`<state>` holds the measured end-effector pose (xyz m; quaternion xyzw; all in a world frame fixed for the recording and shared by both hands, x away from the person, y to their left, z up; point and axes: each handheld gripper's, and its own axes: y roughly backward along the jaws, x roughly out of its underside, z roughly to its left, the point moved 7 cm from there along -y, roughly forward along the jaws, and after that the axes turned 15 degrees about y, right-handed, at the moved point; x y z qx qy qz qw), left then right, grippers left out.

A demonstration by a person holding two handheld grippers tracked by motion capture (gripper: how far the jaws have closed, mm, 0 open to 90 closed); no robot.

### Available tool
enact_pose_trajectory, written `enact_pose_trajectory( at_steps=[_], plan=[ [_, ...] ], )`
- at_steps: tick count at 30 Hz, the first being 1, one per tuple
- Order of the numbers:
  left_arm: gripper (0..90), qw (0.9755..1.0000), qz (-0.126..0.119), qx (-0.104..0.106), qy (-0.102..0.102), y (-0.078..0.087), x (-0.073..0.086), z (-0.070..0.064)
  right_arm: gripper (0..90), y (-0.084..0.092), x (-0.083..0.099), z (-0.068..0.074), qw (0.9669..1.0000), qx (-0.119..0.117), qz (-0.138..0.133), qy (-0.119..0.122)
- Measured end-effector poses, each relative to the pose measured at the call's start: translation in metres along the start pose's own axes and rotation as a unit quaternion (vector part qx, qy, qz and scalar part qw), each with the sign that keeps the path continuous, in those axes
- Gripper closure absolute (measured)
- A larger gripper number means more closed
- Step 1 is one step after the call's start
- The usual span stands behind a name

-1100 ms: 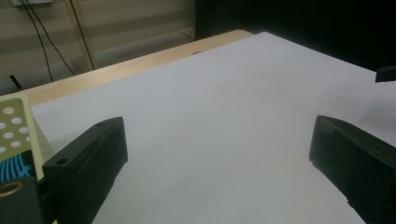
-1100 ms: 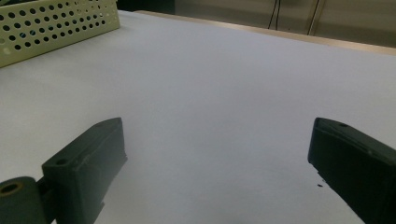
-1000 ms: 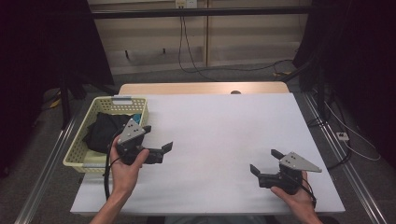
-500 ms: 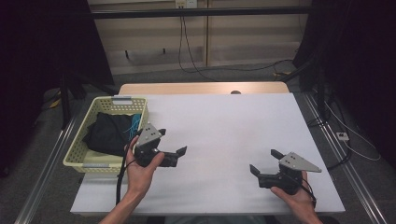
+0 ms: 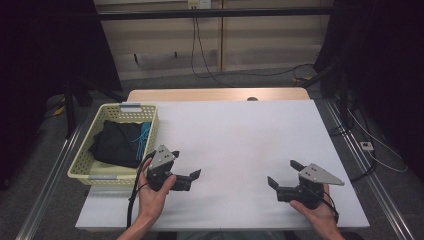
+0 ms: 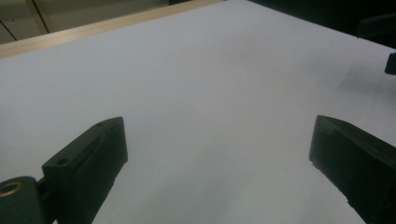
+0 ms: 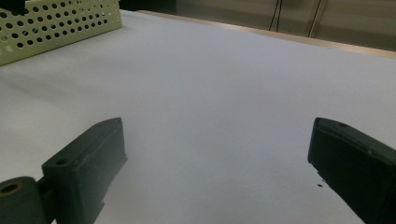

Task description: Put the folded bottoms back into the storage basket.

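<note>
We hold the left claw (image 5: 186, 164) low over the white counter (image 5: 235, 135), just beside the yellow basket (image 5: 85, 170) at the counter's left edge, with dark cloth (image 5: 116, 144) inside it. Its jaws stand wide apart on nothing, pointing right. Our right claw (image 5: 282, 172) hovers near the front right, well apart from it, jaws likewise spread and empty, pointing left, palm cupped underneath.
</note>
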<state>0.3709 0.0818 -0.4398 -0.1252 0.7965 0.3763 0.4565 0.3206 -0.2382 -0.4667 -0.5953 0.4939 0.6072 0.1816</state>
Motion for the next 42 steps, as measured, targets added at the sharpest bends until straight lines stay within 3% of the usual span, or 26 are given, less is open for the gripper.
enact_pose_trajectory(
  at_steps=[2,3,5,8,10,11,13,15,19,22,24,30,33,35,42],
  plan=[
    [4.5,0.9999,0.003,-0.002,-0.01,0.002,0.001,0.001,3.9,0.0,0.0,0.0,1.0,0.0,0.001,-0.001],
    [4.4,1.0,0.005,0.005,-0.006,0.004,0.002,0.0,3.9,0.0,0.0,0.0,1.0,0.0,0.001,-0.001],
    [4.4,0.9999,0.003,-0.004,-0.01,0.007,0.002,0.001,3.9,0.0,0.001,0.0,1.0,0.0,0.002,-0.001],
    [4.4,0.999,0.001,-0.021,-0.04,0.009,0.006,0.0,3.9,0.0,0.002,-0.001,1.0,0.001,0.003,-0.002],
    [4.5,0.9997,0.011,-0.013,-0.015,0.008,0.012,0.001,3.9,0.0,0.002,-0.001,1.0,0.001,0.003,-0.002],
    [4.9,0.9997,0.013,-0.02,-0.009,0.008,0.016,0.002,3.9,0.001,0.002,-0.001,1.0,0.001,0.003,-0.001],
    [5.5,0.9995,0.02,-0.023,-0.013,0.008,0.022,0.003,3.9,0.001,0.001,-0.001,1.0,0.002,0.003,-0.003],
    [5.5,0.9995,0.028,-0.012,0.001,0.009,0.028,0.003,3.9,0.001,0.001,-0.002,1.0,0.002,0.003,-0.003],
    [5.5,0.9991,0.023,-0.03,-0.017,0.007,0.032,0.007,3.9,0.001,0.001,-0.002,1.0,0.001,0.001,-0.007],
    [5.5,0.9991,0.027,-0.029,-0.013,0.003,0.036,0.008,3.9,0.002,0.0,-0.002,0.9998,-0.003,-0.001,-0.02],
    [5.5,0.9989,0.026,-0.038,-0.011,-0.001,0.039,0.011,4.0,0.0,0.001,-0.002,0.9998,-0.001,0.005,-0.017],
    [5.5,0.9985,0.048,-0.023,0.009,-0.008,0.049,0.013,3.8,0.002,0.0,0.0,0.9999,-0.006,0.001,-0.014],
    [5.5,0.9987,0.04,-0.03,0.011,-0.005,0.049,0.016,3.5,0.003,0.001,0.002,0.9999,-0.01,0.002,-0.011],
    [5.5,0.9987,0.04,-0.024,0.02,-0.004,0.05,0.017,3.5,0.004,0.0,0.002,0.9999,-0.01,0.0,-0.008],
    [5.5,0.9985,0.04,-0.033,0.014,-0.004,0.049,0.021,3.5,0.004,0.0,0.002,0.9999,-0.01,0.0,-0.011]
  ],
)
